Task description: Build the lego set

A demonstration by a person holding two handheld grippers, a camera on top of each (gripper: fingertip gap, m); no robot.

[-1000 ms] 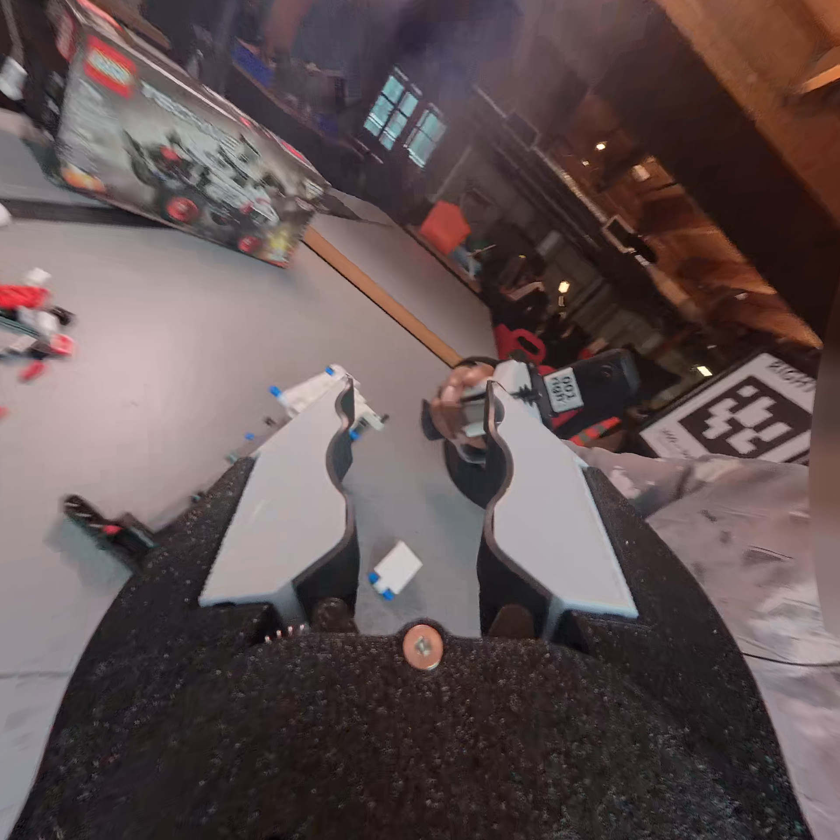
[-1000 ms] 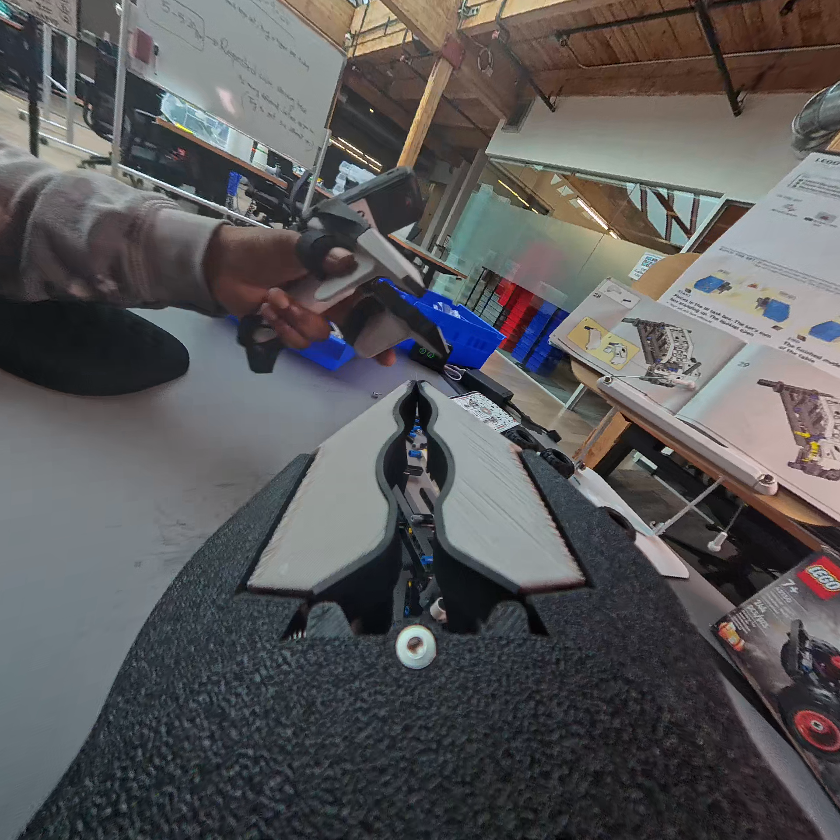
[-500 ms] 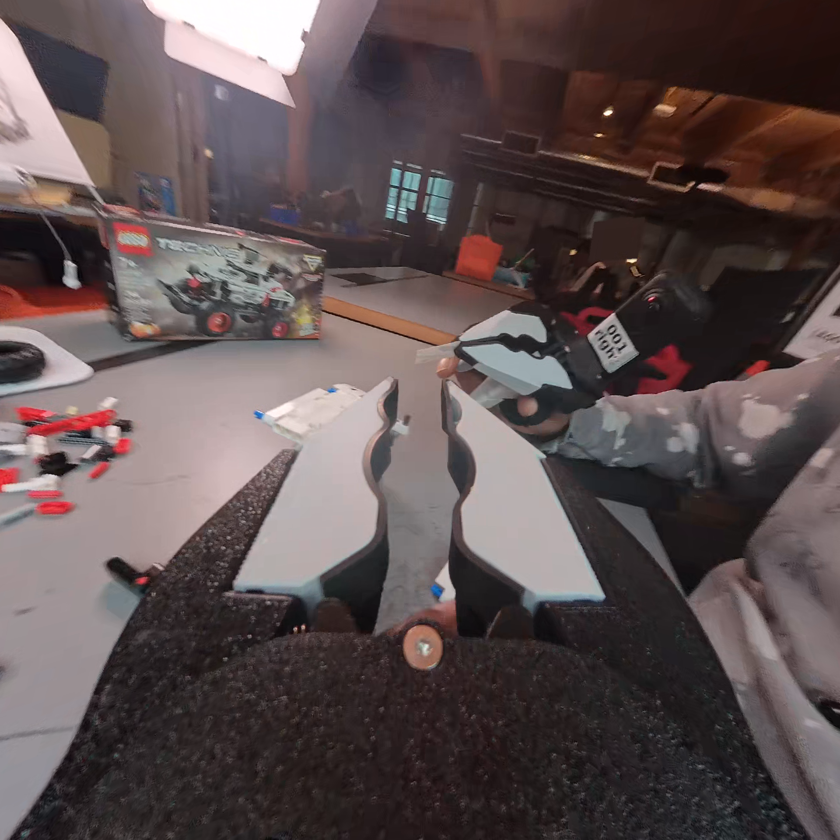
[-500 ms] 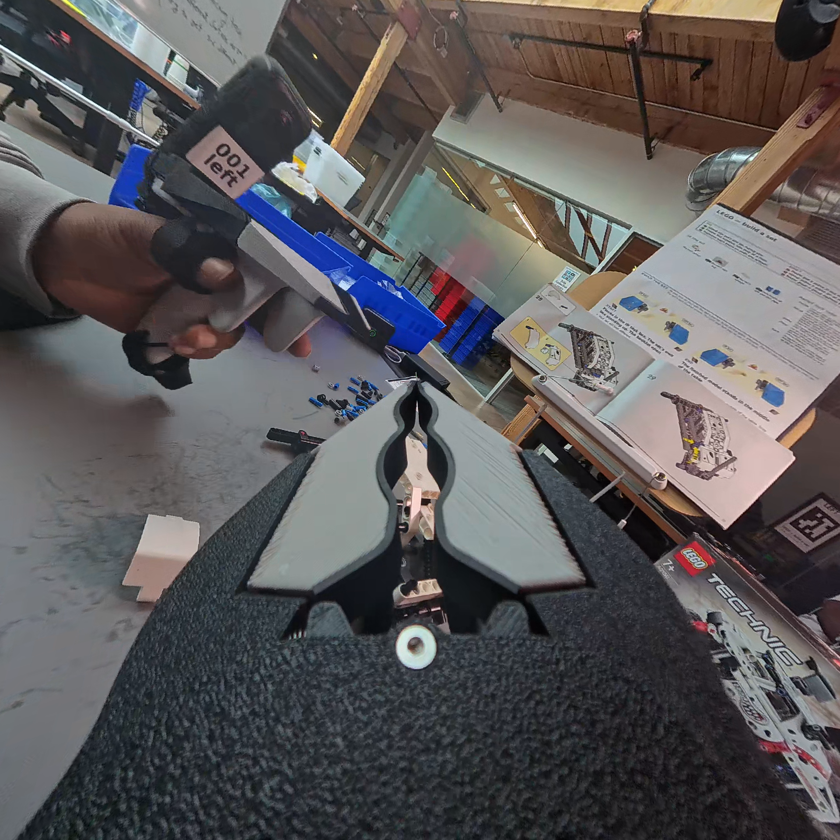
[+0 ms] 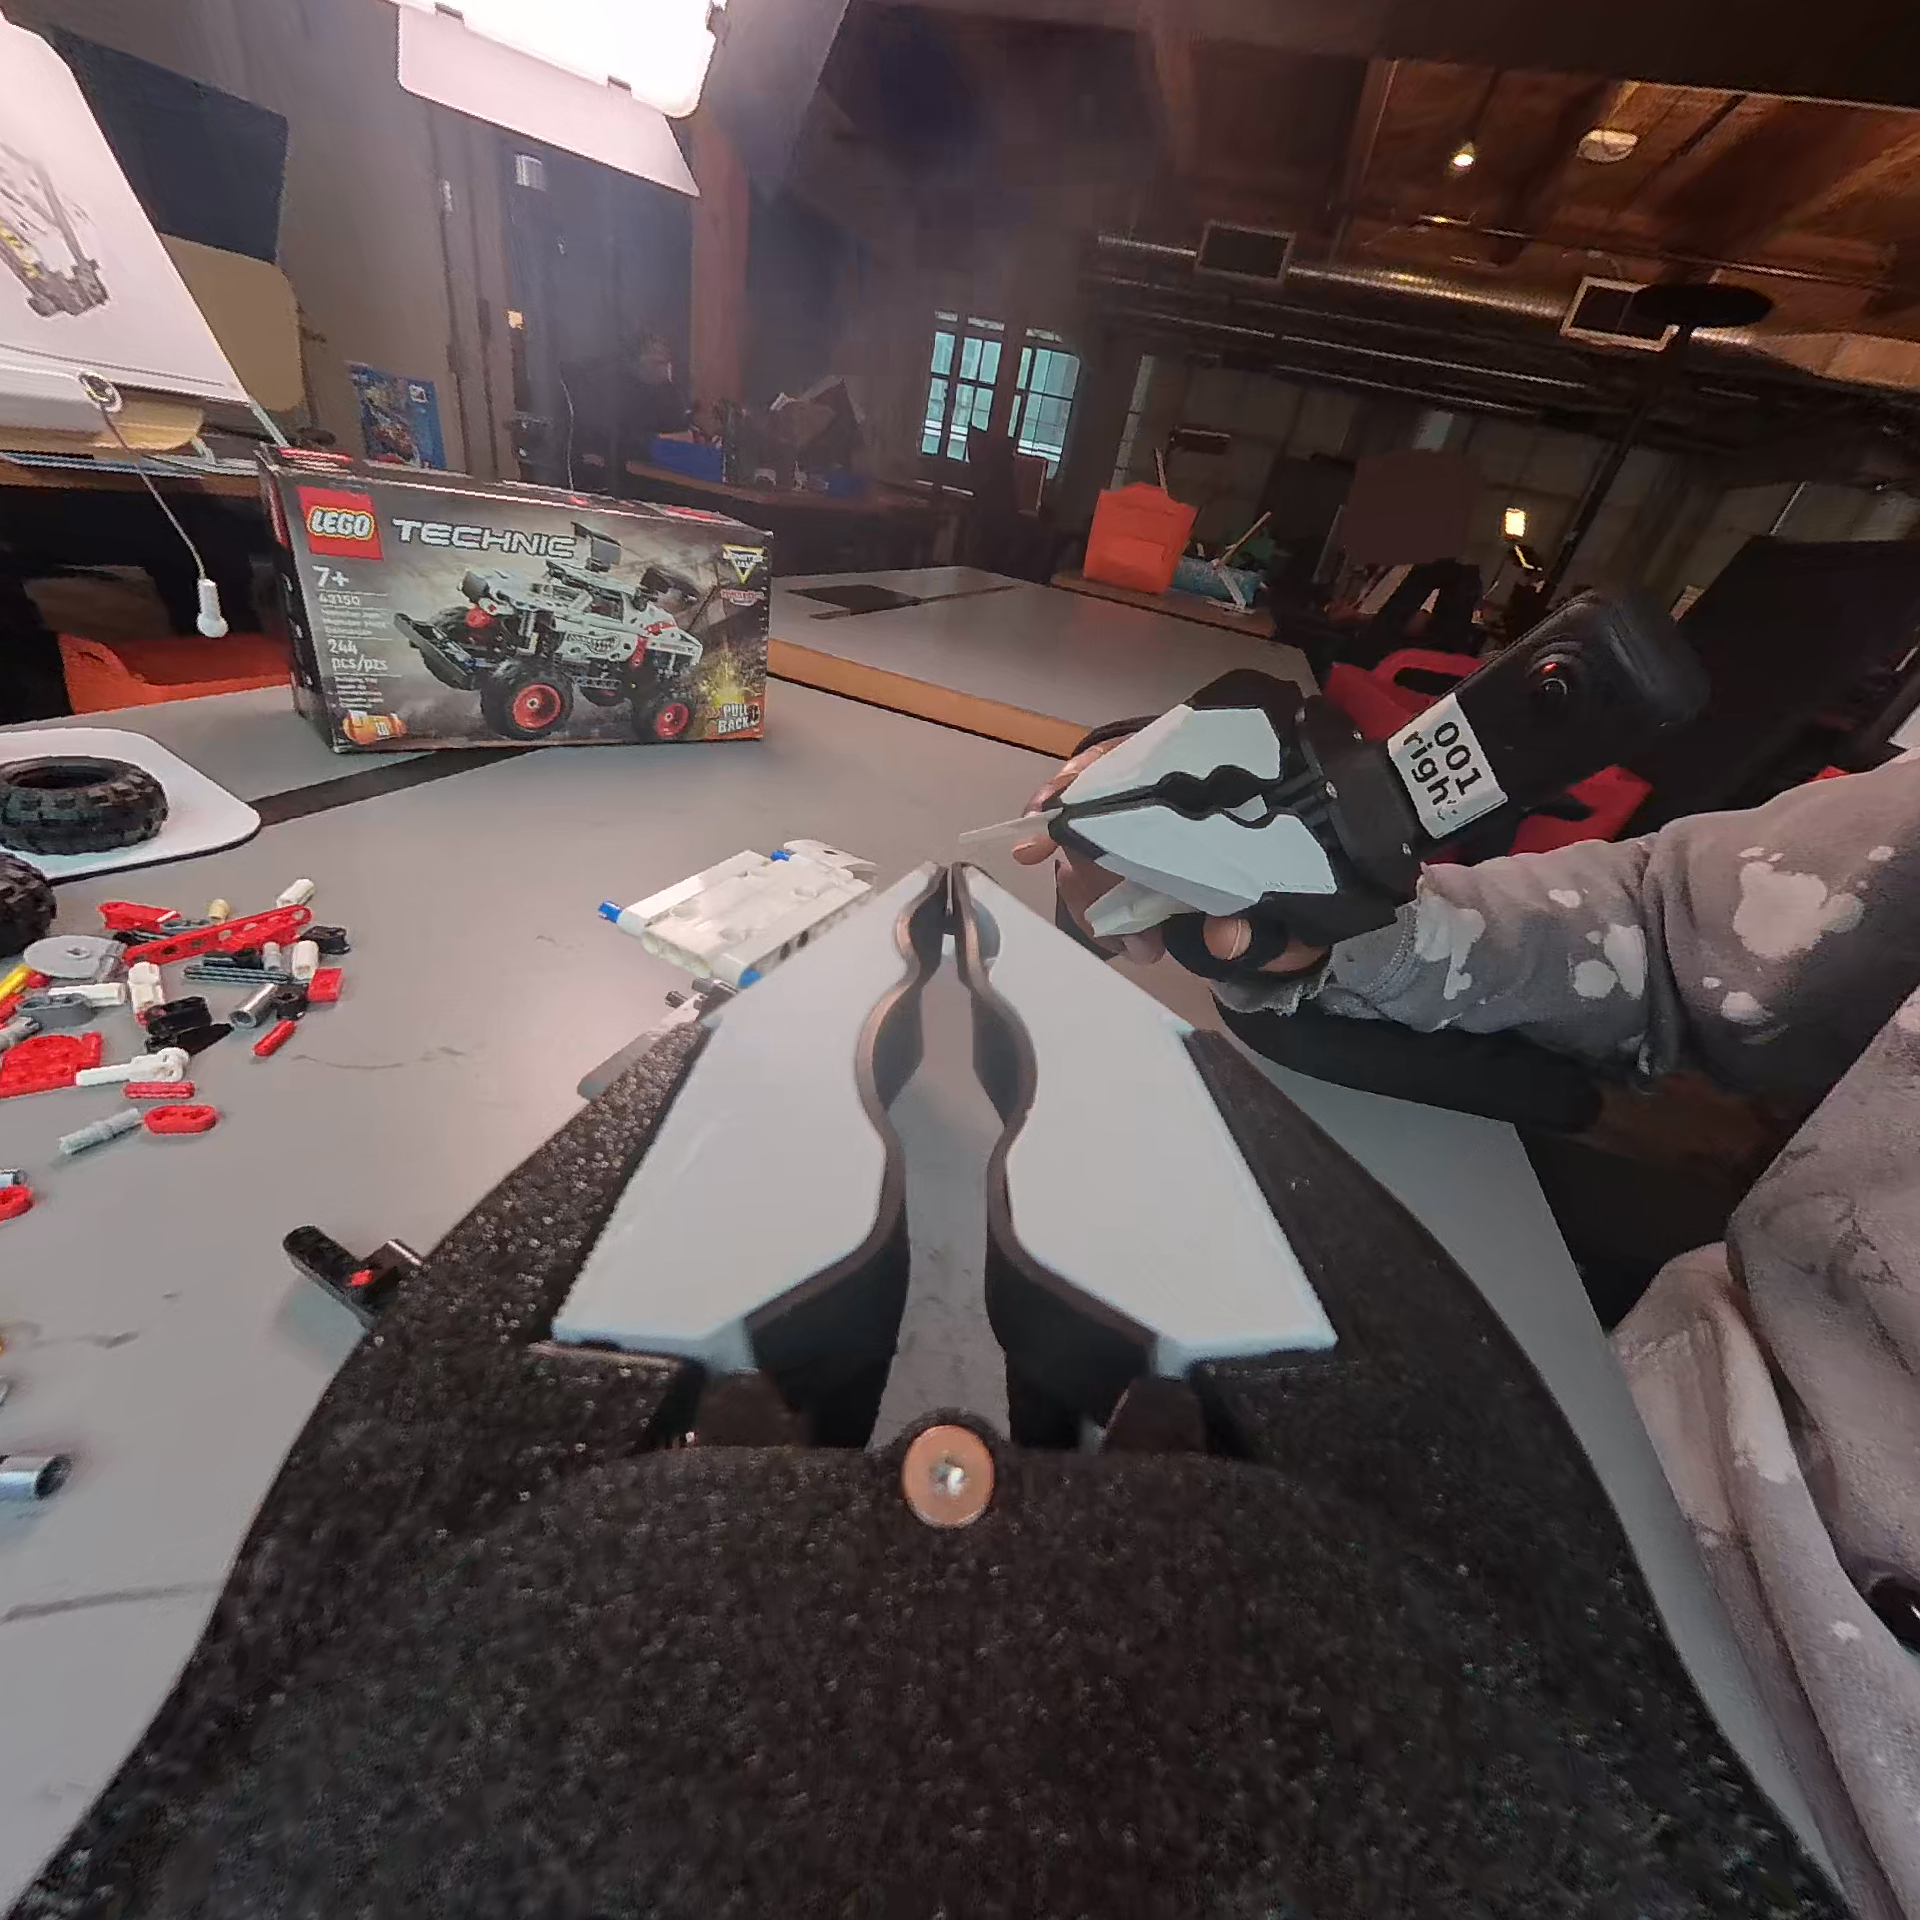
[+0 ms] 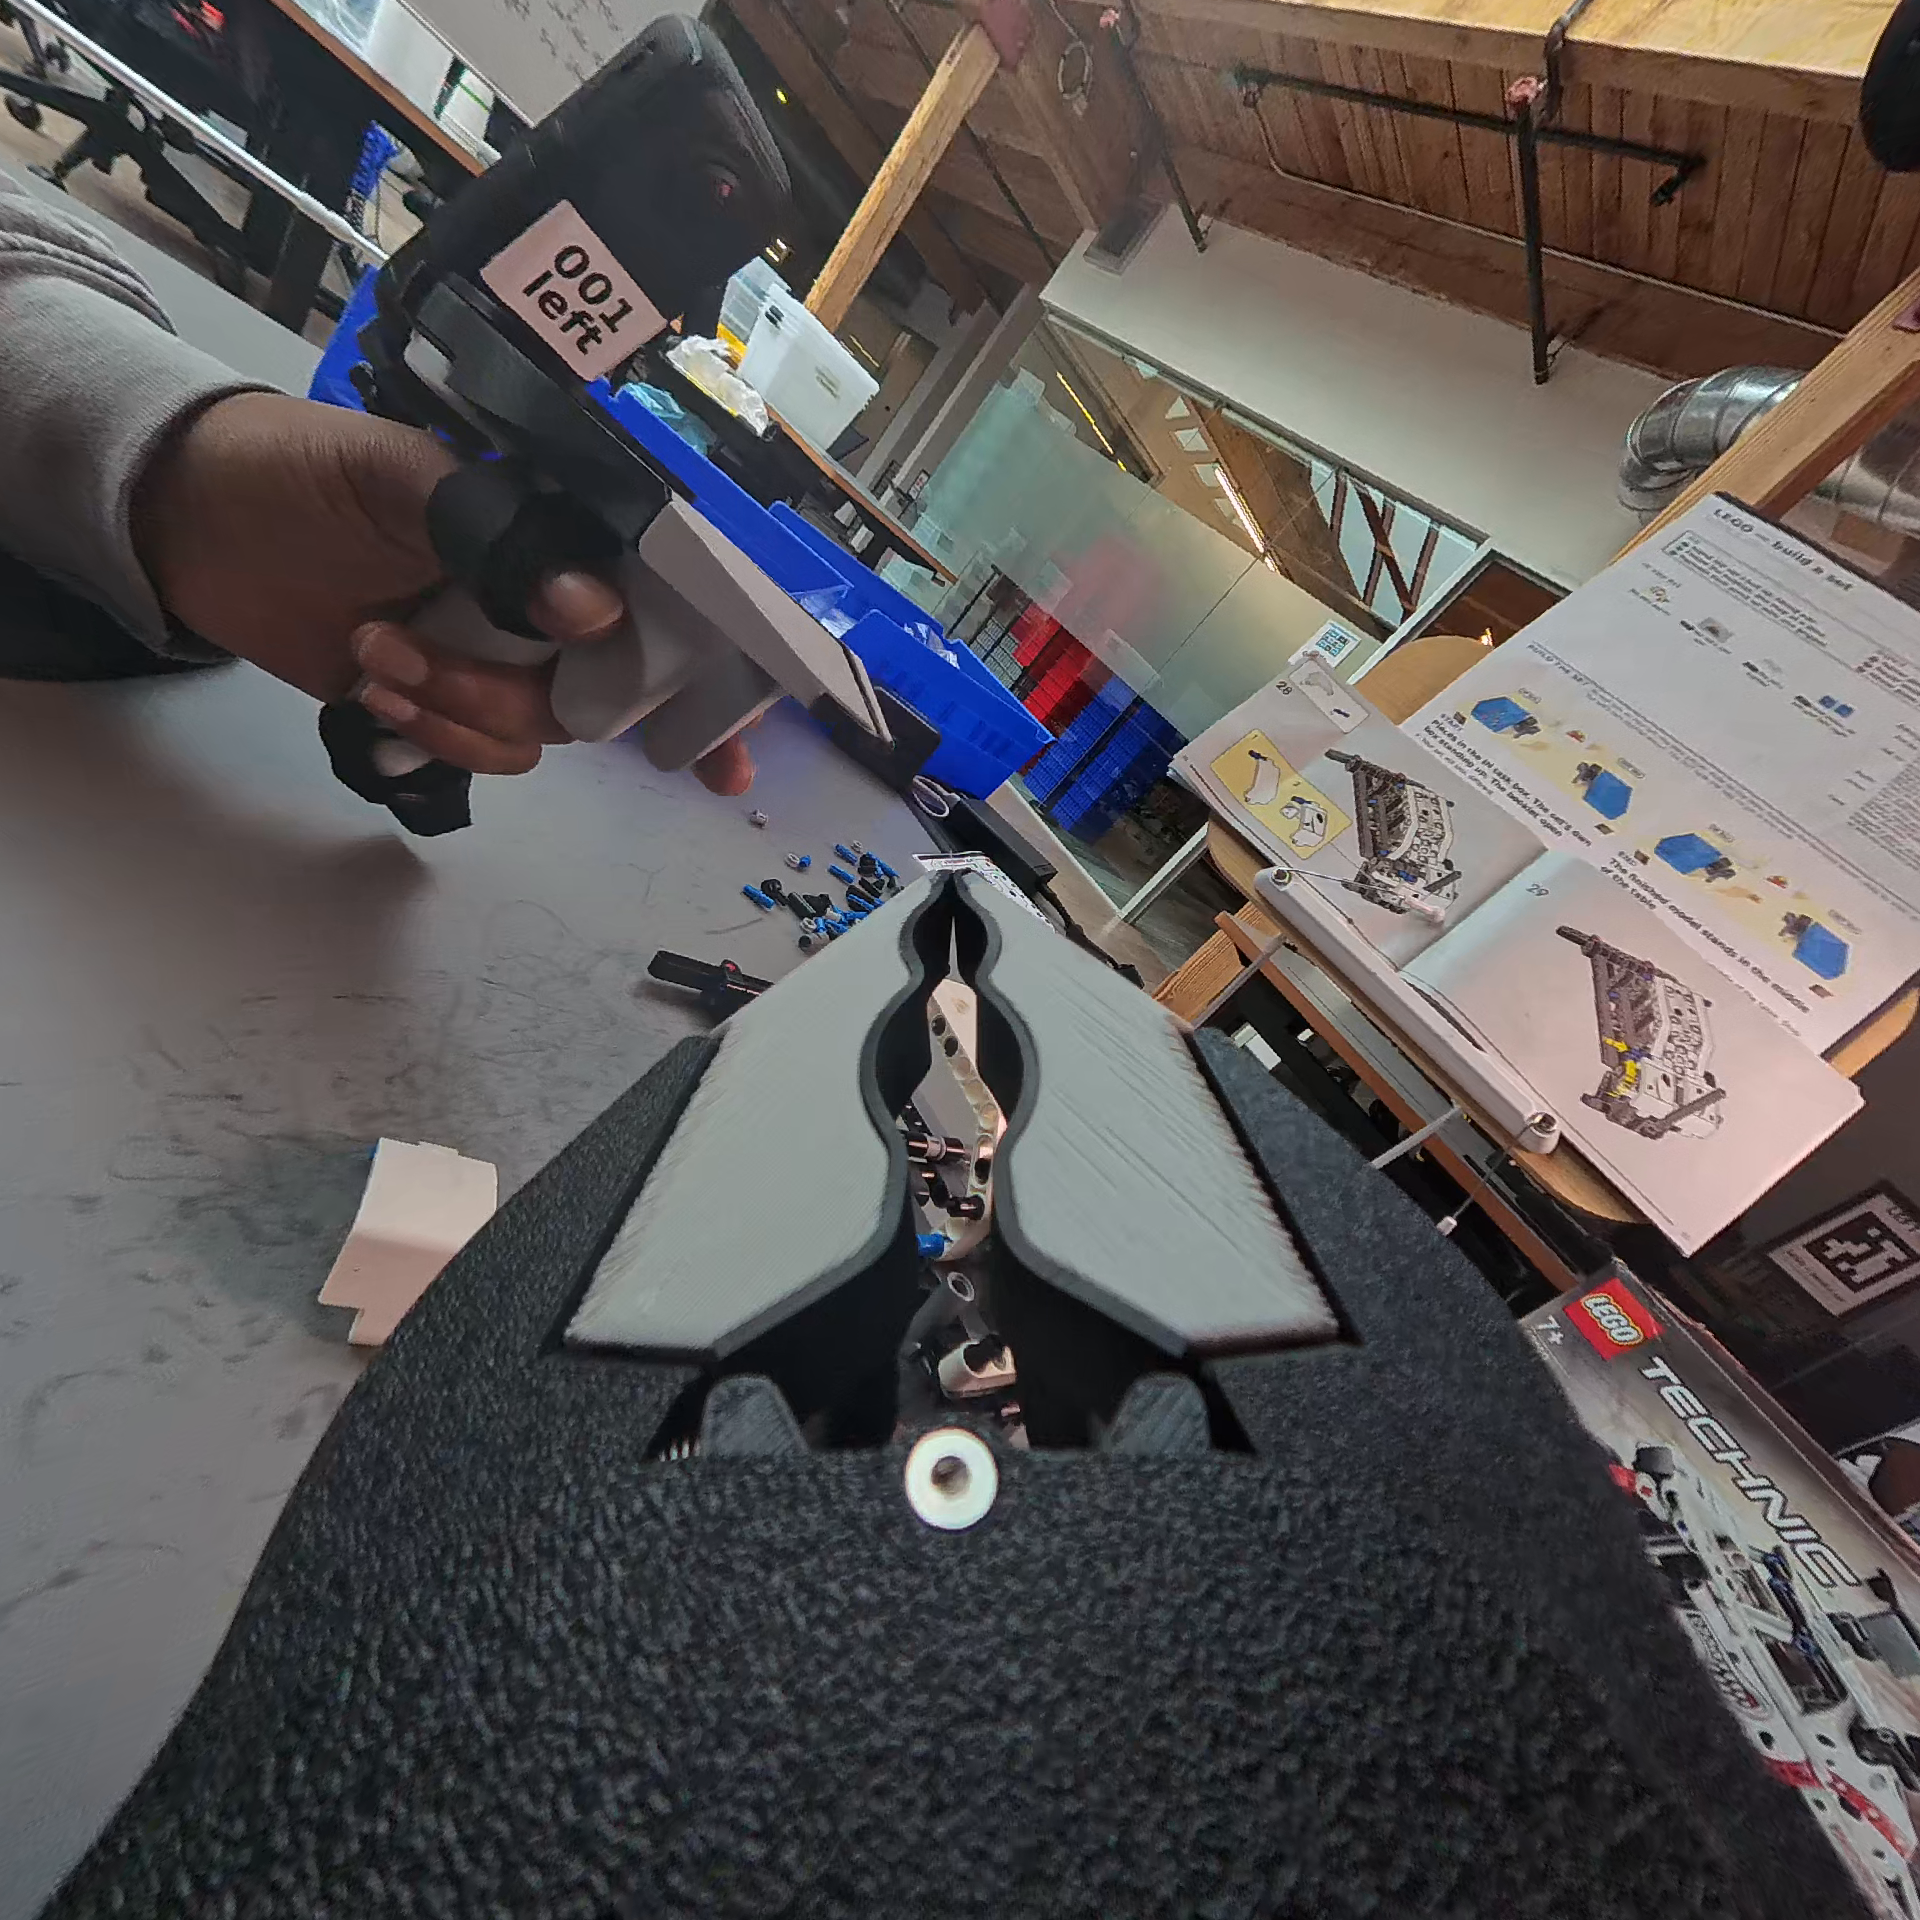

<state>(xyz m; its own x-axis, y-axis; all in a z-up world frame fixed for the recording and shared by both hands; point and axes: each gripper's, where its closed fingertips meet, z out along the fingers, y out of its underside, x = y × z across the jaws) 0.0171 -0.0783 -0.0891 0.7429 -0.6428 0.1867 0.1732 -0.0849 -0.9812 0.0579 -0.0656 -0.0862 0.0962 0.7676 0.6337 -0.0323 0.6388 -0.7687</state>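
Left gripper (image 5: 951, 899): fingertips meet at the tip, with only bare table visible through the gap behind them. It holds nothing that can be seen and hangs above the grey table (image 5: 499, 997).

Right gripper (image 6: 951, 904): fingertips likewise together. Through the gap behind them shows a white and black partly built assembly (image 6: 956, 1122) with pin holes. Whether it is clamped lower down between the fingers or merely lies underneath cannot be told from the right wrist view. In the left wrist view, the same gripper appears off to the right, raised above the table edge, with no clear sight of a part in it.

Step in hand, by judgement: between placements, with both tools lifted off the work. The next move likely calls for fetching a part and bringing the two tools together, with the left one parted first.

Surroundings: a white panel piece (image 5: 758, 909) lies just ahead of the left gripper; loose red, black and grey parts (image 5: 156, 997) lie spread to its left; small blue and black pins (image 6: 831, 888) lie ahead of the right gripper. The open instruction booklet (image 6: 1558, 883) stands on a rack, and the set's box (image 5: 530, 613) stands farther back.

Hard to make out: the small white block (image 6: 410, 1236) on the table is cut off by the gripper body.
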